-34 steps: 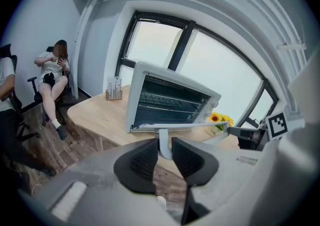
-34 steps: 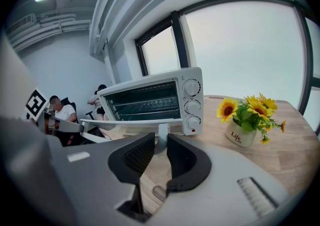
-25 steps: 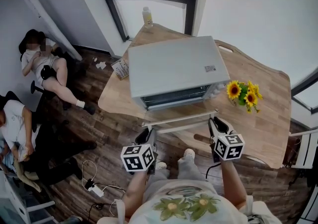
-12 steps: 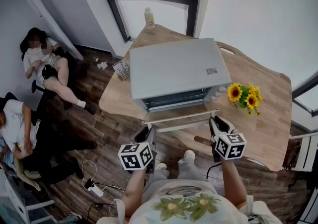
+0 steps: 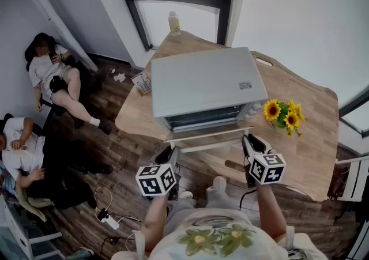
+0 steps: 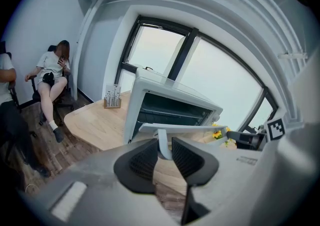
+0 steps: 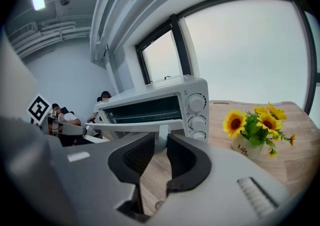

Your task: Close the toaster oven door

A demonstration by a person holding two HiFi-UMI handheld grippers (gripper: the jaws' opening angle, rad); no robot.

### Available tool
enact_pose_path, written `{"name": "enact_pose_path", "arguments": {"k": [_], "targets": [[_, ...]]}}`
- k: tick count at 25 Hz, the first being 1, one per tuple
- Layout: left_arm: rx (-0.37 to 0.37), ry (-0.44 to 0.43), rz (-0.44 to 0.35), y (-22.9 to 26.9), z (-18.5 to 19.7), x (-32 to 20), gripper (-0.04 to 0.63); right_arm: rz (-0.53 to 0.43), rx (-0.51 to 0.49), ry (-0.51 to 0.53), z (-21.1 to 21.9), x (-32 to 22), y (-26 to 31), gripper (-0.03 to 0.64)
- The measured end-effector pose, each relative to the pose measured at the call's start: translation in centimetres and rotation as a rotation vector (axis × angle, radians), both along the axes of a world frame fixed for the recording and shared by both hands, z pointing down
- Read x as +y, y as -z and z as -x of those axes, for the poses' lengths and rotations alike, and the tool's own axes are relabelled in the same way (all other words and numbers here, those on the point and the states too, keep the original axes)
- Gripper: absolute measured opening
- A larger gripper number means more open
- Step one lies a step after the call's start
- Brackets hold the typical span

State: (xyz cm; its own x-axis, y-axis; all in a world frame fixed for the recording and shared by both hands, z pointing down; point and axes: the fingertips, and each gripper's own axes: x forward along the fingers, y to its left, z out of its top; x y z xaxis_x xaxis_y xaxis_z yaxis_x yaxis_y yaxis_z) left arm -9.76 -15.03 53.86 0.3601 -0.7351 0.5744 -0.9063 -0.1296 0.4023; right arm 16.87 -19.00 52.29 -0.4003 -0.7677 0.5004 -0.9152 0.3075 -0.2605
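A white toaster oven [image 5: 204,83] stands on a wooden table [image 5: 311,143]. Its door [image 5: 203,131] hangs open toward me, nearly level, and the dark cavity [image 6: 167,112] shows behind it. The white handle bar [image 5: 209,144] runs along the door's front edge. My left gripper [image 5: 172,155] is shut on the handle's left post [image 6: 162,146]. At the bar's other end my right gripper [image 5: 248,143] is shut on the right post [image 7: 161,139]. The oven's knobs [image 7: 196,103] sit on its right side.
A pot of sunflowers [image 5: 283,111] stands right of the oven. A small bottle [image 5: 173,22] is at the table's far corner by the window, and a small holder [image 5: 142,81] sits at its left edge. Two people [image 5: 53,77] sit to the left; cables [image 5: 110,216] lie on the floor.
Both grippers keep the same hold on the handle. The head view has shifted slightly, and the left gripper's cube sits a little lower left. The people at the left have shifted.
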Motion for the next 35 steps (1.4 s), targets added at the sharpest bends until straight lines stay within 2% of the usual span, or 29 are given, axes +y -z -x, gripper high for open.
{"name": "enact_pose_path", "arguments": {"k": [35], "targets": [[-0.021,0.102,-0.072,2.6,0.9,-4.4,0.098,-0.022,-0.076,0.028,0.7,-4.6,2.3,0.084]]}}
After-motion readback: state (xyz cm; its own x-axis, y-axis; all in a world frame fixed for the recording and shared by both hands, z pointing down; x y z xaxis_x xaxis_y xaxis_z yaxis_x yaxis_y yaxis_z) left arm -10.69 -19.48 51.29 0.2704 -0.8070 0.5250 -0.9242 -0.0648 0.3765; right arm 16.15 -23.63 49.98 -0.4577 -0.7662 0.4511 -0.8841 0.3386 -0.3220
